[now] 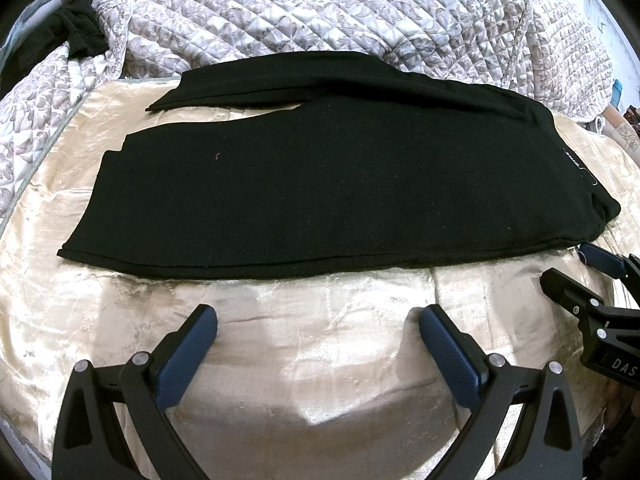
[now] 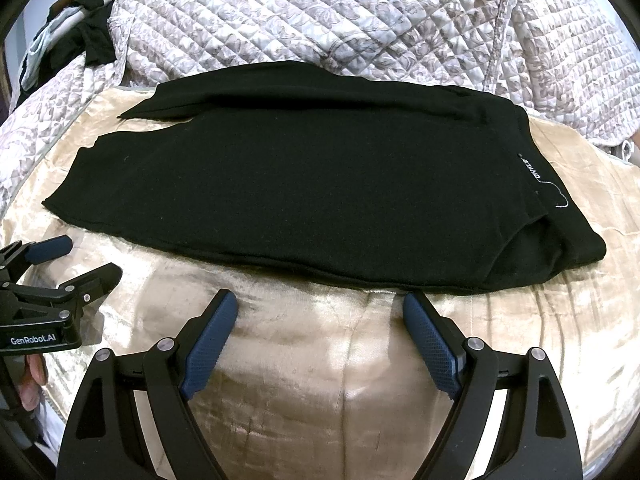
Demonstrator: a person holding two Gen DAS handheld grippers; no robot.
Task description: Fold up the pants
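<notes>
Black pants [image 1: 320, 188] lie flat on a shiny cream cloth [image 1: 320, 360], waistband with a white-lettered label [image 2: 530, 168] at the right, leg ends at the left; one leg lies farther back, partly apart. They show the same way in the right wrist view [image 2: 304, 184]. My left gripper [image 1: 318, 316] is open and empty, hovering just short of the pants' near edge. My right gripper [image 2: 320, 304] is open and empty, close to the near edge by the waist end. Each gripper shows in the other's view: the right gripper [image 1: 576, 268] and the left gripper [image 2: 92, 256].
A quilted floral bedspread [image 1: 320, 12] is bunched up behind the pants. A dark garment [image 1: 80, 36] lies at the far left back. The cream cloth [image 2: 320, 380] spreads in front of the pants.
</notes>
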